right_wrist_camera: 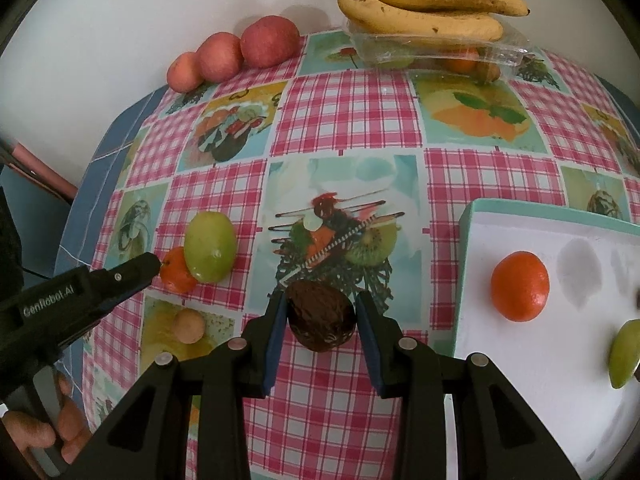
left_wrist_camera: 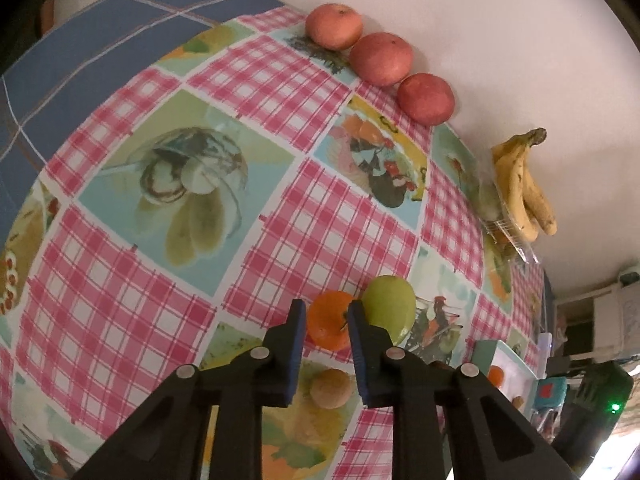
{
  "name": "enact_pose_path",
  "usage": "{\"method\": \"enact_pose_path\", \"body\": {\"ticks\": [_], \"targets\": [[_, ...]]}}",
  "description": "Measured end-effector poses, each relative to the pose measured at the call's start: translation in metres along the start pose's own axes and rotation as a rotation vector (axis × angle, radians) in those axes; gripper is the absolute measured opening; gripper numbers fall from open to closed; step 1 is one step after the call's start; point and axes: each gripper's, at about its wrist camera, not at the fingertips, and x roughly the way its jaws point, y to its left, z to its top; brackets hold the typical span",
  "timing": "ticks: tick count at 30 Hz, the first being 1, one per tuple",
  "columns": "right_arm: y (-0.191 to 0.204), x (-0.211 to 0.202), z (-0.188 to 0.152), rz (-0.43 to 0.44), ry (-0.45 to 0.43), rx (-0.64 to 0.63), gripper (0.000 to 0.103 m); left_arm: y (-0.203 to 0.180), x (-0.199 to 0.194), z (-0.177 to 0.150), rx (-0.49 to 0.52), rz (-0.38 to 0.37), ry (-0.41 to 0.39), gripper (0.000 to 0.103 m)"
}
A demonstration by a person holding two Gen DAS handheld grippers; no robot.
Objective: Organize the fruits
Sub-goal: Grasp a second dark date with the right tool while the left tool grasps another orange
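Checked tablecloth (right_wrist_camera: 344,112); tray (right_wrist_camera: 560,360) right-view only.

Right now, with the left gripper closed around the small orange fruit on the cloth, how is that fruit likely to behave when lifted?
The small orange fruit looks round and glossy, so it may slip or roll if released. It touches the green fruit, so lifting it might nudge that one. The left gripper holds it near the fingertips, probably a shallow grip.

My left gripper (left_wrist_camera: 325,322) points steeply down, jaws clamped on a tangerine (left_wrist_camera: 329,320). My right gripper (right_wrist_camera: 320,316) points steeply down, pads gripping a dark walnut (right_wrist_camera: 322,316). My hand (right_wrist_camera: 44,428) sits at 8 o'clock.
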Motion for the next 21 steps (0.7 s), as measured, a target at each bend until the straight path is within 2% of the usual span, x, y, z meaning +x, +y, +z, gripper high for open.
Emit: {"method": "enact_pose_path", "body": {"ticks": [2,4,12,15,21], "targets": [[-0.001,0.000,0.000,-0.001,-0.001,0.003,0.037,0.001,0.001,0.000,-0.011,-0.008,-0.003,0.038],[-0.003,0.000,-0.001,0.000,0.004,0.007,0.037,-0.001,0.002,-0.001,-0.010,-0.019,-0.002,0.046],[-0.005,0.002,-0.001,-0.001,0.014,0.018,0.037,-0.007,0.014,-0.008,0.008,0.004,0.032,0.044],[-0.004,0.002,-0.001,-0.002,0.013,0.023,0.037,-0.005,0.014,-0.009,-0.007,-0.023,0.038,0.035],[-0.005,0.002,-0.001,-0.007,0.017,0.025,0.037,0.005,0.004,-0.006,-0.048,0.013,0.010,0.034]]}}
